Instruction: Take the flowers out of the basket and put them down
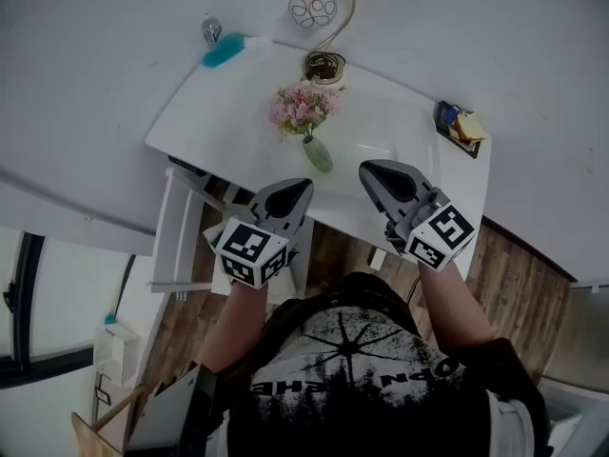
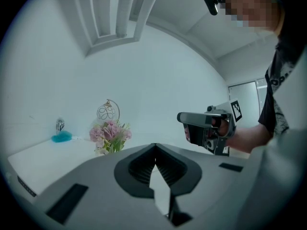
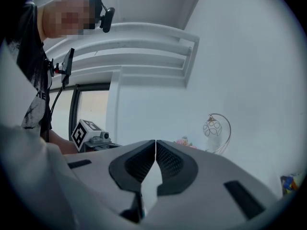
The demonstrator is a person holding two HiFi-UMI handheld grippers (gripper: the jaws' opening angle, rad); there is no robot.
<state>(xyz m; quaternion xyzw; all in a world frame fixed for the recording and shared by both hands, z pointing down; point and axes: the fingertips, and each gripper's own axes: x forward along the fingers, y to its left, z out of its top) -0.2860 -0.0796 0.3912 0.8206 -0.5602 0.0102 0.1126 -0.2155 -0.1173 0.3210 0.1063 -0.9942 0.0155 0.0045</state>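
Nearby, flowers in perhaps vase; left gripper, right gripper closed.

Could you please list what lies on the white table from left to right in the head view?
A teal object → pink flowers → small dark tray; the wire stand overlaps the flowers, so it is left out.
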